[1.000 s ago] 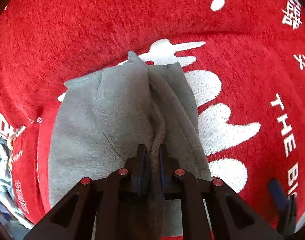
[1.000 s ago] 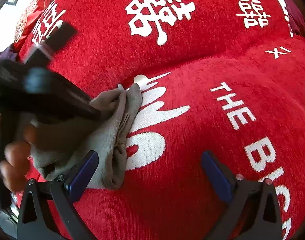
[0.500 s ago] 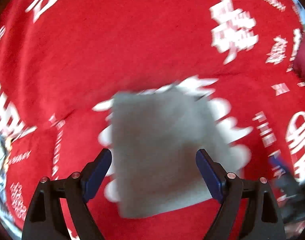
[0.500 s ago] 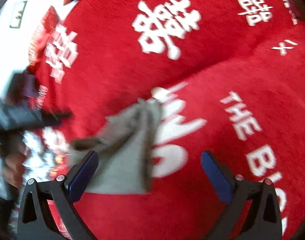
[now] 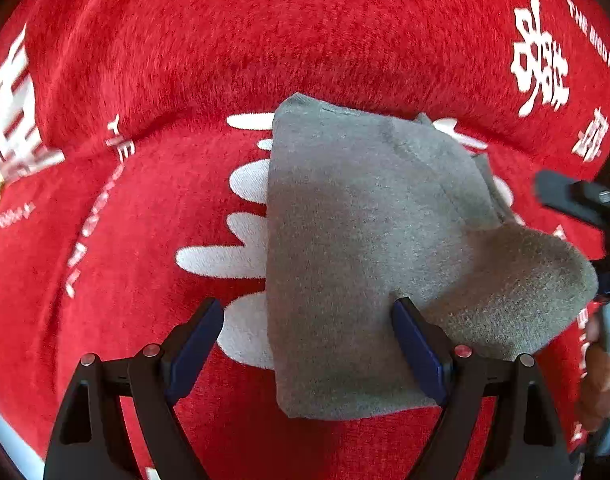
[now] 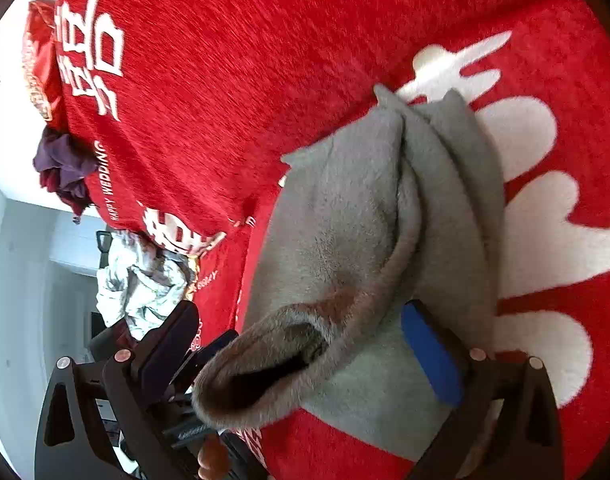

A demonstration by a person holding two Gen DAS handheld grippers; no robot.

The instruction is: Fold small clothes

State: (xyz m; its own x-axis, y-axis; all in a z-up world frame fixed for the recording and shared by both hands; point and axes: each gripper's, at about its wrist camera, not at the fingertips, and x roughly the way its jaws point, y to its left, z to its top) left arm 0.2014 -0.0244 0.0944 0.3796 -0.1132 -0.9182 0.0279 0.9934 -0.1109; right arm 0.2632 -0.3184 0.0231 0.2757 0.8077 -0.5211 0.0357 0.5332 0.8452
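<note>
A small grey garment (image 5: 357,248) lies folded on a red blanket (image 5: 265,48) with white lettering. My left gripper (image 5: 308,308) hovers over its near part, open, with its blue pads (image 5: 193,344) apart and gripping nothing. In the right wrist view the same grey garment (image 6: 345,220) shows a raised, open tube-like end (image 6: 265,364) that sits between the wide-apart fingers of my right gripper (image 6: 301,312). The right blue pad (image 6: 429,356) lies against the cloth without pinching it. A black part of the right gripper (image 5: 577,196) and a hand (image 5: 601,376) show at the left view's right edge.
The red blanket (image 6: 225,80) ends at the left in the right wrist view. Beyond that edge lie a purple bundle of clothes (image 6: 61,164), a white patterned cloth (image 6: 141,284) and a red cushion (image 6: 37,68). The blanket humps up behind the garment.
My left gripper let go of the pinched fold, opened wide and drew back; the garment now lies flatter. My right gripper swung in close over the garment's open end.
</note>
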